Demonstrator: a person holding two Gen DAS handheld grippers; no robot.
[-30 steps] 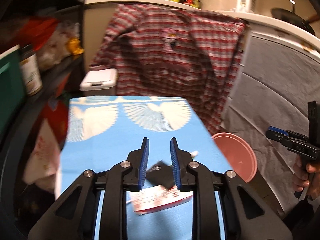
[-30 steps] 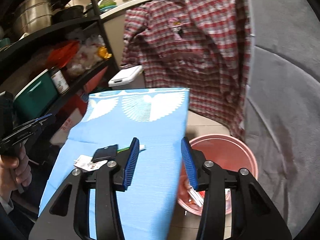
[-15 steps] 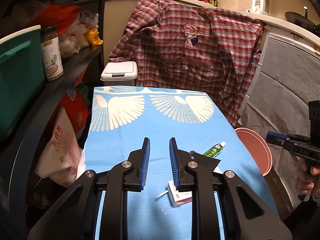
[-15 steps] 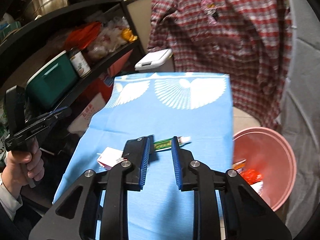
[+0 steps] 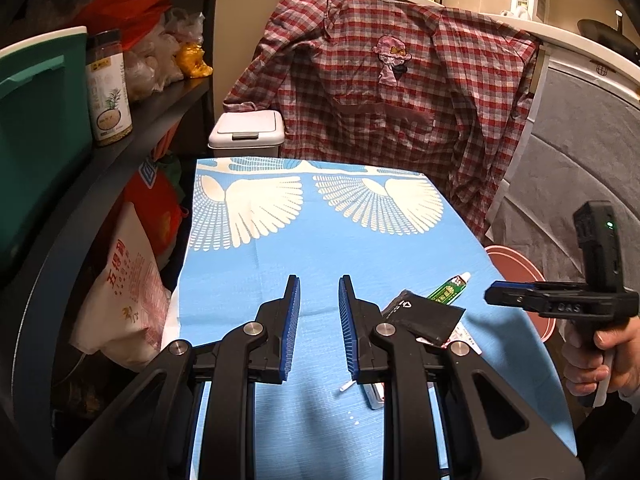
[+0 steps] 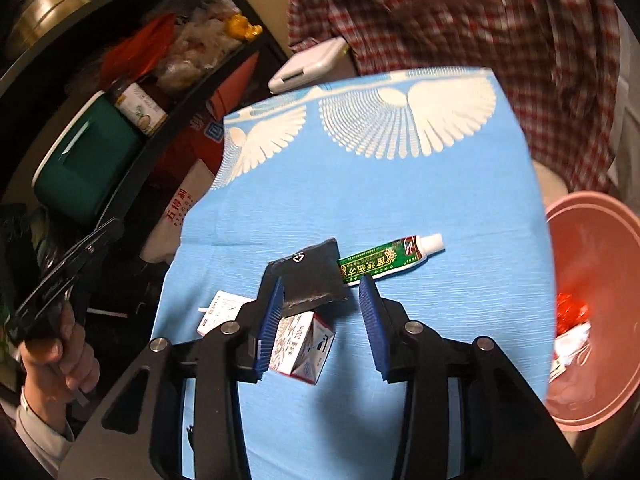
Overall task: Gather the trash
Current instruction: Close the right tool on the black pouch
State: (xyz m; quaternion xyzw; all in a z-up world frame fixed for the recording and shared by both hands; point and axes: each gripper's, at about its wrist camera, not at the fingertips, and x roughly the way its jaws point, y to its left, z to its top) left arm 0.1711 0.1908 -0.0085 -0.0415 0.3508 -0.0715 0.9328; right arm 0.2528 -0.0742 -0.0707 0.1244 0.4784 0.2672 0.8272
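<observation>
While right tool (image 6: 320,304) gapes empty, green tube (image 6: 390,258) lies crosswise, cap toward bucket (image 6: 592,216).

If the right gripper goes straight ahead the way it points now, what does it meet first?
Most likely the black pouch, which lies on the small white carton between the open jaws of the right gripper. The green tube lies just beyond. Depth is unclear in this view.

- Table (image 6: 400,200): holds pouch (image 6: 310,276), tube (image 6: 390,258), carton (image 6: 300,340).
- Pouch: overlaps carton; tube just right.
- Basin (image 6: 592,416): beside table's right edge, wrappers (image 6: 572,320) inside.
- Shelf (image 5: 152,128): left of table.
- Bin (image 5: 246,130): behind table.
</observation>
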